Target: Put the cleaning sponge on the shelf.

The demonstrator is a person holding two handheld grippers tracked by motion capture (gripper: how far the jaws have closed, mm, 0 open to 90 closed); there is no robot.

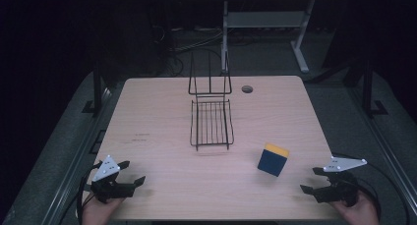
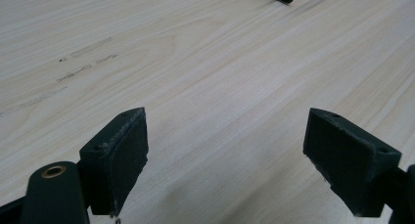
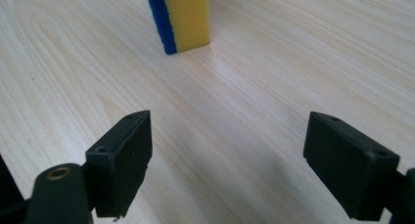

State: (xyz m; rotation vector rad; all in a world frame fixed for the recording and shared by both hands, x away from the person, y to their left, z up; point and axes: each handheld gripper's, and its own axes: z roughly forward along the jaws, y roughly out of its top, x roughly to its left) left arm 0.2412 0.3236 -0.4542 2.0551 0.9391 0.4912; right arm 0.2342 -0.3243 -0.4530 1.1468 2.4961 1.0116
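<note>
Table: a pale wooden table point(image 1: 162, 136) with fine, straight grain and rounded corners; a small round hole point(image 1: 247, 89) sits near its far edge, and a few faint dark scuffs point(image 1: 142, 135) mark the left half.
Rack: a black wire rack point(image 1: 211, 122) stands around the middle of the table, made of thin metal rods; a flat ribbed tray lies toward the person and tall upright loops rise at the far end.
Sponge: a block-shaped sponge point(image 1: 273, 159) stands on its edge on the right half of the table, near the person's side and well apart from the rack. One layer is dark blue and coarse, the other yellow and smooth-looking foam. The right gripper view shows it point(image 3: 183, 18) upright, ahead of the jaws.
Left gripper: the left gripper point(image 1: 129, 173) rests at the near left corner, held by a hand point(image 1: 98, 211). Its matte black, blocky jaws are spread wide with only bare wood between them.
Right gripper: the right gripper point(image 1: 311, 180) sits at the near right corner in the other hand point(image 1: 361, 210), near the sponge without touching it. Its jaws are spread wide too, gripping nothing.
Plates: a grey three-cornered plate point(image 1: 106, 168) tops each gripper.
</note>
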